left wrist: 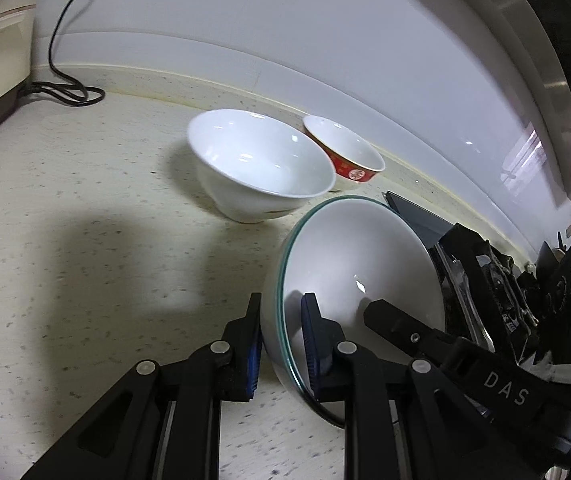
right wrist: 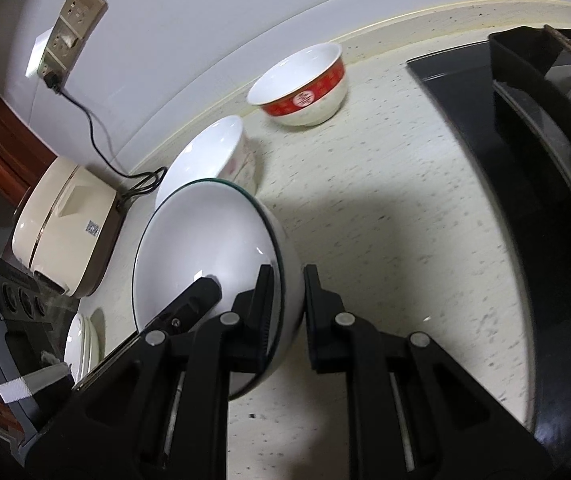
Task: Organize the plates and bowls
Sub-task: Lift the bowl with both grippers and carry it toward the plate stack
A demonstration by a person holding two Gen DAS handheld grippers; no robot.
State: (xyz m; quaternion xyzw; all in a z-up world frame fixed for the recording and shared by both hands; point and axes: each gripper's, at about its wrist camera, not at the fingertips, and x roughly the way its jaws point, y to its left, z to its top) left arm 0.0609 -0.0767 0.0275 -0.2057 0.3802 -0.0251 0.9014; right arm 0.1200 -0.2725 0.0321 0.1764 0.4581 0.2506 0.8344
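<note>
**Porcelain bowl clamped at both sides above a speckled bench**

White porcelain, edged with a thin green line, forms the nearest bowl (left wrist: 349, 264), which is tilted and held at opposite sides of its rim. The left gripper (left wrist: 281, 344) has its jaws clamped on the rim, one blue pad inside and one outside the wall. The right gripper (right wrist: 288, 300) has its jaws clamped on the opposite side of the same rim in the same way. Gripper count: two; each appears at the edge of the other's view.

Beyond the held bowl, two more bowls stand upright on the bench (left wrist: 85, 208): one plain white bowl (left wrist: 259, 162) and, just behind it near the wall, one red-banded bowl (left wrist: 345, 154) with a white interior. Bowl count: three. One stack of white plates (right wrist: 81, 344) lies low at the left of the right wrist view; the number of plates cannot be told.

The bench is cream stone with dark flecks, meeting a white wall (left wrist: 285, 20) along a raised lip. One black glass hob (right wrist: 497, 128) is set into it on one side. One cream appliance (right wrist: 65, 236) stands on the other, its black cord (right wrist: 97, 132) running up to a wall socket (right wrist: 71, 20).
</note>
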